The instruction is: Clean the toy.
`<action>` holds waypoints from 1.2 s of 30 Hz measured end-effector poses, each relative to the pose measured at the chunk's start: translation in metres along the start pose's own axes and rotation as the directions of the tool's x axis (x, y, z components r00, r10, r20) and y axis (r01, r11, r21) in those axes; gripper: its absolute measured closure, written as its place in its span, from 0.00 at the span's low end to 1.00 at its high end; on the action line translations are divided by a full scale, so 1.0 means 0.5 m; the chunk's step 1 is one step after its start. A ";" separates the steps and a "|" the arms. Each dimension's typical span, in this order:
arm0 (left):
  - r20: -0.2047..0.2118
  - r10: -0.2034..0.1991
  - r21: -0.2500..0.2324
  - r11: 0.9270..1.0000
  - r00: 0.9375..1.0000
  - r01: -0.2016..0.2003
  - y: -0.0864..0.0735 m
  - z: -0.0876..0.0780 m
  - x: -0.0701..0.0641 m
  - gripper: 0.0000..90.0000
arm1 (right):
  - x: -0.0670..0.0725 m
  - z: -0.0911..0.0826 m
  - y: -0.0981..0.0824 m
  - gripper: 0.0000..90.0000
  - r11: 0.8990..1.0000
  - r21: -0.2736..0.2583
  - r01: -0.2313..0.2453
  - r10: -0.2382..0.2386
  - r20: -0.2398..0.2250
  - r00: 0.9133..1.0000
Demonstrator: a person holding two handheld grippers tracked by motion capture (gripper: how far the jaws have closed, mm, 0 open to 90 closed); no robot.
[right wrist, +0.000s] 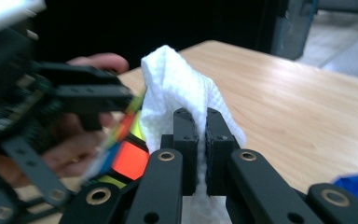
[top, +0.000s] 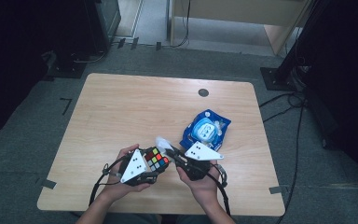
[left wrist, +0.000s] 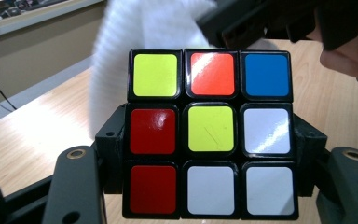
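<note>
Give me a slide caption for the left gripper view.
Left gripper clamps a puzzle cube while a white wipe hangs behind it.

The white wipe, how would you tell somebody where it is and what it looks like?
Find the wooden table, then its near edge, where two hands work. The right hand-held gripper pinches the white wipe next to the colourful puzzle cube. It is the soft, crumpled white thing, unlike the blue packet behind.

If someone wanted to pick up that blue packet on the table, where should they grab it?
Probably at an edge seam of the blue packet, coming from above: it lies flat on the table, its middle looks puffy and has a round lid, so the thin rim suits narrow jaws best.
</note>
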State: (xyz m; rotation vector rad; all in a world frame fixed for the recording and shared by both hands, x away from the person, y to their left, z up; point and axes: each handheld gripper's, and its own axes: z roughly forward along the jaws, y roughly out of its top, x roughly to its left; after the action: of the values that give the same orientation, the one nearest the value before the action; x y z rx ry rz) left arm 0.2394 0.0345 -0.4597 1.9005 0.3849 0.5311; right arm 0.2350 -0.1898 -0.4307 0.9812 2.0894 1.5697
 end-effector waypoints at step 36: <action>-0.051 -0.087 -0.049 0.995 0.995 0.085 -0.002 -0.034 0.050 0.38 | -0.061 0.053 -0.068 0.96 0.971 0.233 -0.052 0.028 0.103 0.994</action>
State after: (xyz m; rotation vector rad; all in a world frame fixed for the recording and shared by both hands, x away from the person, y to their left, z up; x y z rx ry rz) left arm 0.2517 0.0608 -0.4507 1.8189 0.4832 0.5298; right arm 0.2626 -0.1980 -0.4752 1.1623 2.2341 1.2818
